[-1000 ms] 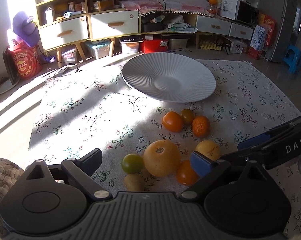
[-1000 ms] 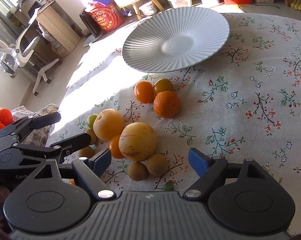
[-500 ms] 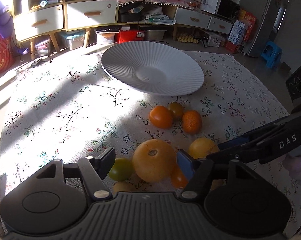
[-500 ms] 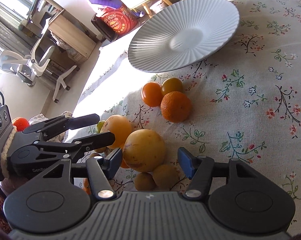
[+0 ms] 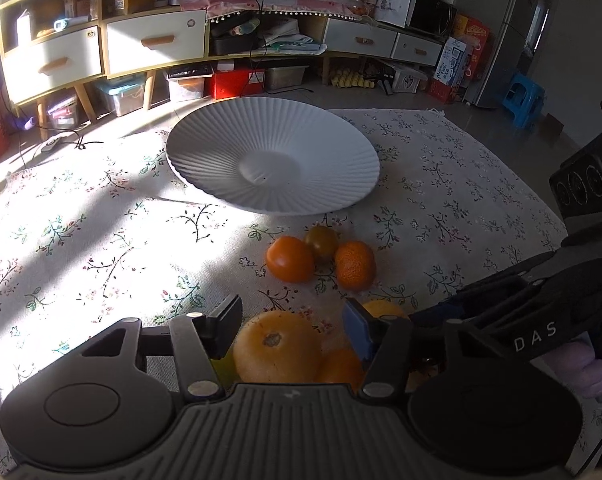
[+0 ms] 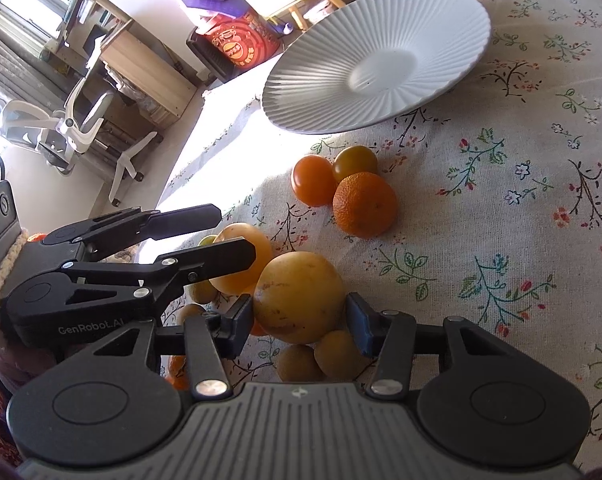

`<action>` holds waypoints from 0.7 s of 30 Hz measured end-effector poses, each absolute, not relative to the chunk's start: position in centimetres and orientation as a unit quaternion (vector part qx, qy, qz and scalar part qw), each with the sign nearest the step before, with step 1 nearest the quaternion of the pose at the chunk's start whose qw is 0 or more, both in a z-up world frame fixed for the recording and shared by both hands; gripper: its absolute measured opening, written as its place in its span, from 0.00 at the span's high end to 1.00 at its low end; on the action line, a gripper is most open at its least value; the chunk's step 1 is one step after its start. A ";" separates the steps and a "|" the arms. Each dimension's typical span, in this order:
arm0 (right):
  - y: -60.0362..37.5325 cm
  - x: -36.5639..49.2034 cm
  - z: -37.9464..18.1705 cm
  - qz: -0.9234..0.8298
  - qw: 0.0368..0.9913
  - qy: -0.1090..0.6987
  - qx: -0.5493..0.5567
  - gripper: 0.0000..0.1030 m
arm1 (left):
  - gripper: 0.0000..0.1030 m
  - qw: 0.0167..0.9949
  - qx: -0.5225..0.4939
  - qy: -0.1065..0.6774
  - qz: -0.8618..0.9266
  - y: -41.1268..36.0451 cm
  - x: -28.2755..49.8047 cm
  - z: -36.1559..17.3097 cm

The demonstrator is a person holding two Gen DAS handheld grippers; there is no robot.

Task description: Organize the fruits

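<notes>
Left claw [image 5: 291,330] wide, straddling large orange [image 5: 277,346] at 6 o'clock of white plate [image 5: 273,160]. Right claw [image 6: 299,320] narrowed around yellow pomelo-like fruit [image 6: 299,296], pads about touching. Best squeezed at widest girth, lifted straight up clear of neighbouring fruit.

My grippers' bodies are matt black plastic with ribbed grey housings and small bright metal screws; the left gripper [image 5: 293,326] carries a blue pad. The plate [image 5: 321,196] looks like matt white ceramic, finely ridged. The tablecloth [image 6: 501,208] is coarse woven cloth (floral print). The mandarin [image 6: 364,210] has dimpled peel; the tomato [image 6: 313,180] is smooth and glossy.
</notes>
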State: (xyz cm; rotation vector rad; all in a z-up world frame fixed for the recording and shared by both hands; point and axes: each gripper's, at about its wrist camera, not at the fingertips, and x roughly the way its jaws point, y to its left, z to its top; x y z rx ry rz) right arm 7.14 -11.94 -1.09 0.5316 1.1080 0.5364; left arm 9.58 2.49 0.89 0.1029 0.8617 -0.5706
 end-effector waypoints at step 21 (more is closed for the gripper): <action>-12.0 7.3 -0.9 0.223 0.799 0.499 0.250 0.60 | 0.65 0.846 0.131 0.431 -0.284 1.8 9.4 0.2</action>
